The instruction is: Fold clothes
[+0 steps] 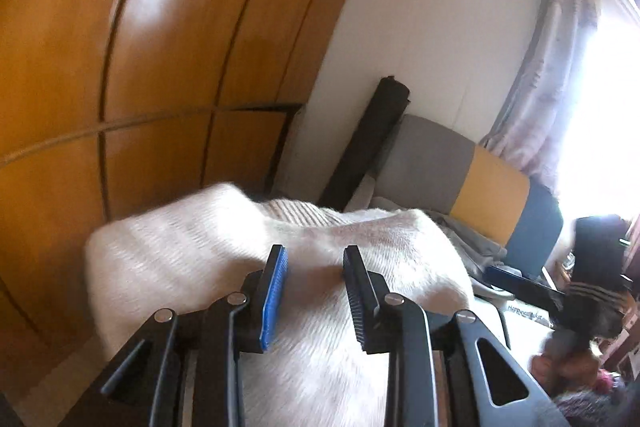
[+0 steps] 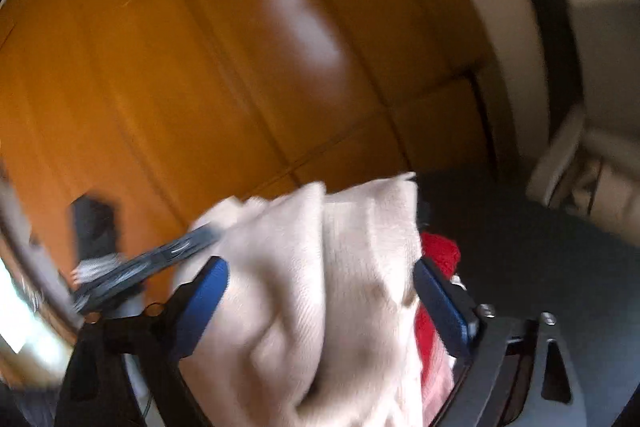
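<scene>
Folding this well means one firm grip: the left tongs (image 1: 314,263) pinch the cream knit (image 1: 208,247), bunched up in front of the wardrobe (image 1: 120,67), while the right tongs (image 2: 320,279) stand apart around it, not pressing; close them before pulling flat.
</scene>
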`<move>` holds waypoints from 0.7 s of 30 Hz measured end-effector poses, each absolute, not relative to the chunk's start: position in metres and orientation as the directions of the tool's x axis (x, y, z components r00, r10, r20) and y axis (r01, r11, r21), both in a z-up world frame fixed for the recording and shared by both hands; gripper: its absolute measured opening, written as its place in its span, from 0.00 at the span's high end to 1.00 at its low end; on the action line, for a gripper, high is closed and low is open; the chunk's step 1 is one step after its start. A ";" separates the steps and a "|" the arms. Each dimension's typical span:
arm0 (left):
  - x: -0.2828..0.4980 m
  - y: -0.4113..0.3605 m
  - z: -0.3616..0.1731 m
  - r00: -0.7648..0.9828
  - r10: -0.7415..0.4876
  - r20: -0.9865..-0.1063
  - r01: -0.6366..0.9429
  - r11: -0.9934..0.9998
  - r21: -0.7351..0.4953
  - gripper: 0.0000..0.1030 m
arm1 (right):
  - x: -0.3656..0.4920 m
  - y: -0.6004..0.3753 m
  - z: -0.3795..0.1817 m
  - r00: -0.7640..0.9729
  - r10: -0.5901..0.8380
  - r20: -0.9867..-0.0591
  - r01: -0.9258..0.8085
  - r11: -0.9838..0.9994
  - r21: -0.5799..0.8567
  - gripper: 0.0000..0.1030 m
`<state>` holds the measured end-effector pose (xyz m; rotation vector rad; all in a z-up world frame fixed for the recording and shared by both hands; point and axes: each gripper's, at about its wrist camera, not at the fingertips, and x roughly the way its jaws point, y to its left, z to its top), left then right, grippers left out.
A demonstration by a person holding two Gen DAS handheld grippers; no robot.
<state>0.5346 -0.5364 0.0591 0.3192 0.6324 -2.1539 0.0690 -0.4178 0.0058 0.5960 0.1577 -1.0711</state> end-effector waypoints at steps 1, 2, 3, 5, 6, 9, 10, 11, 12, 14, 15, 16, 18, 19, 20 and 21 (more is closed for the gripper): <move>0.532 -0.541 0.056 -0.607 -0.668 -0.430 0.795 -0.511 -0.328 0.72 | 0.072 -0.418 0.005 0.484 -0.764 -0.426 0.867 0.354 0.350 0.25; 0.531 -0.544 0.055 -0.609 -0.669 -0.425 0.793 -0.510 -0.333 0.72 | 0.071 -0.424 0.002 0.486 -0.747 -0.453 0.871 0.370 0.324 0.33; 0.532 -0.547 0.053 -0.614 -0.666 -0.424 0.790 -0.510 -0.341 0.72 | 0.075 -0.426 -0.002 0.479 -0.733 -0.483 0.877 0.380 0.294 0.36; 0.535 -0.551 0.053 -0.622 -0.663 -0.417 0.782 -0.504 -0.366 0.72 | 0.093 -0.424 -0.010 0.463 -0.703 -0.539 0.885 0.399 0.240 0.37; 0.537 -0.552 0.054 -0.629 -0.658 -0.414 0.777 -0.512 -0.368 0.72 | 0.120 -0.411 -0.008 0.458 -0.689 -0.562 0.886 0.403 0.228 0.37; 0.542 -0.552 0.054 -0.614 -0.675 -0.409 0.789 -0.515 -0.336 0.72 | 0.153 -0.412 -0.017 0.404 -0.671 -0.622 0.906 0.390 0.166 0.47; 0.548 -0.553 0.054 -0.601 -0.689 -0.405 0.799 -0.499 -0.336 0.72 | 0.159 -0.417 -0.017 0.370 -0.679 -0.634 0.917 0.378 0.131 0.70; 0.556 -0.553 0.053 -0.585 -0.704 -0.402 0.809 -0.476 -0.345 0.72 | 0.161 -0.419 -0.012 0.352 -0.691 -0.631 0.923 0.368 0.112 0.81; 0.563 -0.554 0.051 -0.577 -0.711 -0.402 0.814 -0.459 -0.356 0.71 | 0.162 -0.421 -0.007 0.331 -0.707 -0.625 0.930 0.356 0.090 0.82; 0.577 -0.557 0.045 -0.576 -0.710 -0.405 0.811 -0.436 -0.389 0.71 | 0.159 -0.419 0.010 0.277 -0.747 -0.604 0.945 0.325 0.032 0.84; 0.586 -0.556 0.041 -0.581 -0.708 -0.402 0.804 -0.424 -0.417 0.71 | 0.157 -0.418 0.018 0.250 -0.767 -0.591 0.951 0.308 0.003 0.84; 0.595 -0.556 0.037 -0.600 -0.696 -0.394 0.786 -0.421 -0.452 0.71 | 0.155 -0.417 0.024 0.227 -0.781 -0.582 0.957 0.290 -0.015 0.84; 0.608 -0.555 0.029 -0.683 -0.640 -0.352 0.699 -0.433 -0.569 0.71 | 0.154 -0.414 0.018 0.210 -0.784 -0.585 0.966 0.258 0.000 0.84; 0.610 -0.555 0.027 -0.716 -0.615 -0.330 0.658 -0.436 -0.614 0.66 | 0.152 -0.419 0.016 0.206 -0.780 -0.591 0.969 0.247 0.013 0.84; 0.610 -0.556 0.026 -0.739 -0.597 -0.312 0.626 -0.438 -0.646 0.62 | 0.141 -0.438 0.018 0.208 -0.771 -0.602 0.970 0.241 0.027 0.84; 0.606 -0.557 0.027 -0.747 -0.587 -0.312 0.617 -0.440 -0.652 0.61 | 0.134 -0.451 0.016 0.213 -0.759 -0.615 0.971 0.235 0.046 0.84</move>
